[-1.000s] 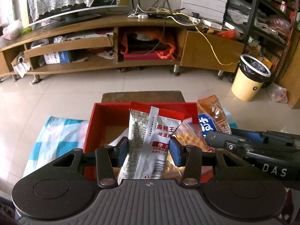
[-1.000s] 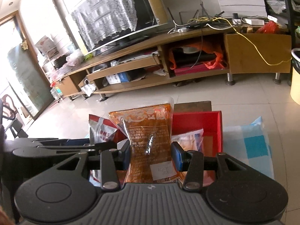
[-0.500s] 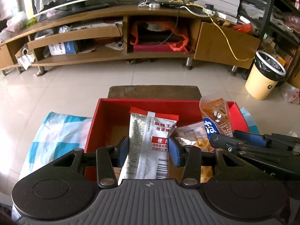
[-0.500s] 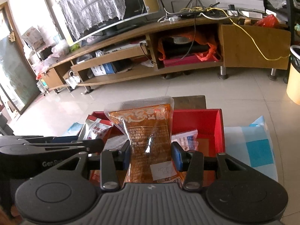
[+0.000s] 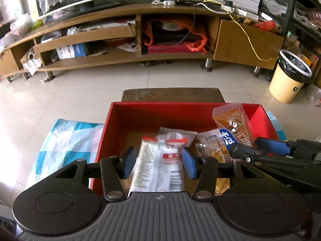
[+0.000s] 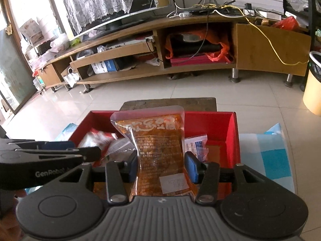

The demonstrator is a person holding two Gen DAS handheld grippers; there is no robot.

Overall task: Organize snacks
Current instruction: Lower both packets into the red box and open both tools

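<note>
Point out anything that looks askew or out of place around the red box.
Snacks in the red box lie in a loose, overlapping heap, none spilled outside. The orange packet stands upright between the right gripper fingers. The silver packet lies slack between the left gripper fingers, apparently released.

**What can't be made out**

The silver packet (image 5: 158, 166) is blurred, its print unreadable, and its lower end is hidden behind the left gripper (image 5: 158, 161) body, so I can't tell whether the pads touch it. The orange packet (image 6: 160, 152) has its bottom edge hidden by the right gripper (image 6: 160, 165) body. The red box (image 5: 200, 112) has its near wall hidden and its floor mostly covered by packets. The bin (image 6: 313, 84) is cut off by the picture's edge.
</note>
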